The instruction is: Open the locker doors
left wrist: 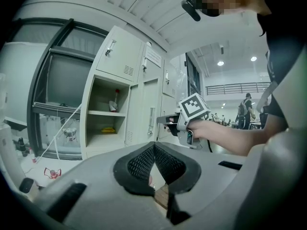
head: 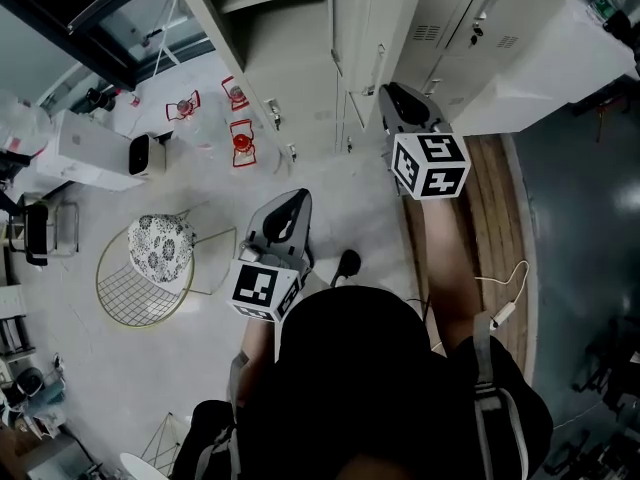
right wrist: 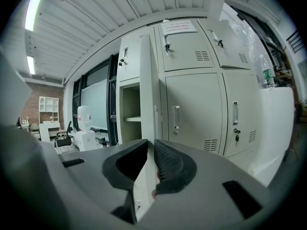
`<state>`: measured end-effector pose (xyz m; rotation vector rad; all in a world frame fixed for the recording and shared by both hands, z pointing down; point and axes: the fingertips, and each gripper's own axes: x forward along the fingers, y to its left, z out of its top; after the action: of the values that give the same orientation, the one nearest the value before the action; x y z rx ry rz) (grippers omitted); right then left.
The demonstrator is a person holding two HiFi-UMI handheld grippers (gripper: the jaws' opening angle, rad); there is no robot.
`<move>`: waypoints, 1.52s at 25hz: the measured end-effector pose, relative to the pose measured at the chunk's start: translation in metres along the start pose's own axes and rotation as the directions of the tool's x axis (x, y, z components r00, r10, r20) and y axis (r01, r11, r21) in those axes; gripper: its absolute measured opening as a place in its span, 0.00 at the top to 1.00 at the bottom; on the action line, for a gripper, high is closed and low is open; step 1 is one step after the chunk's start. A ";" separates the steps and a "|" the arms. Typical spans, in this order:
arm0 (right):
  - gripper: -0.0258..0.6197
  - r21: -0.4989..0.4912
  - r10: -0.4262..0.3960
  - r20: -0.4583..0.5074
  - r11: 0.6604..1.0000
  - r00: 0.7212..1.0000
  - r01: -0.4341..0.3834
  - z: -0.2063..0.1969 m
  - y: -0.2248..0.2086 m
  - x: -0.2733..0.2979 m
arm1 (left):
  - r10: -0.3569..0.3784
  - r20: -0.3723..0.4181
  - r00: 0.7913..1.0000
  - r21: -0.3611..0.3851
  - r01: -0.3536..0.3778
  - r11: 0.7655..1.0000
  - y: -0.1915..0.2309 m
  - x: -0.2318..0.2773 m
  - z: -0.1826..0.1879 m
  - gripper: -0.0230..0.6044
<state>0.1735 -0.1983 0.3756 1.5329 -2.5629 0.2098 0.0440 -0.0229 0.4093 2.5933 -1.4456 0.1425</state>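
**Right claw**: clenched on the free edge of an open door at the centre of its view. We saw the thin sheet between the pads.

**Left claw**: clenched on nothing, held back at lower centre.

**Lockers**: right of that door, shut.

**Hazards, as we judged them:**
- The narrow edge could slide out of the pads if we pulled off the hinge arc.
- The shut doors might be locked. What looked like a key hung in only one.
- A hard swing could bang the door against its neighbour.

**Surroundings:**
- A pale floor.
- A wire chair at left.
- A loose cable at lower right, which we noted as a trip risk.
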 end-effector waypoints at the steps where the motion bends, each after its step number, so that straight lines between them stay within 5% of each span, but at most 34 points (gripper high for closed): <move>1: 0.88 -0.001 -0.006 0.001 1.000 1.000 0.006 0.000 -0.002 -0.001 | 0.002 0.002 1.000 0.001 -0.002 1.000 0.000 0.000 0.001 0.94; 17: 0.94 -0.004 -0.035 0.017 0.999 0.999 0.035 -0.010 -0.010 -0.030 | -0.018 0.017 1.000 0.034 0.018 0.999 0.004 0.005 0.006 0.94; 29: 0.95 0.037 0.182 0.171 0.981 0.968 -0.191 0.006 0.052 -0.071 | -0.040 0.051 0.998 0.040 0.038 0.998 0.002 0.021 0.024 0.94; 38: 0.95 -0.048 0.315 0.169 0.949 0.934 -0.312 0.011 0.094 -0.091 | -0.037 0.080 0.996 0.034 0.035 0.999 0.003 0.019 0.033 0.94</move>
<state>0.1327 -0.0778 0.3427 1.1726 -2.9307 0.0847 0.0516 -0.0471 0.3802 2.6784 -1.4328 0.0577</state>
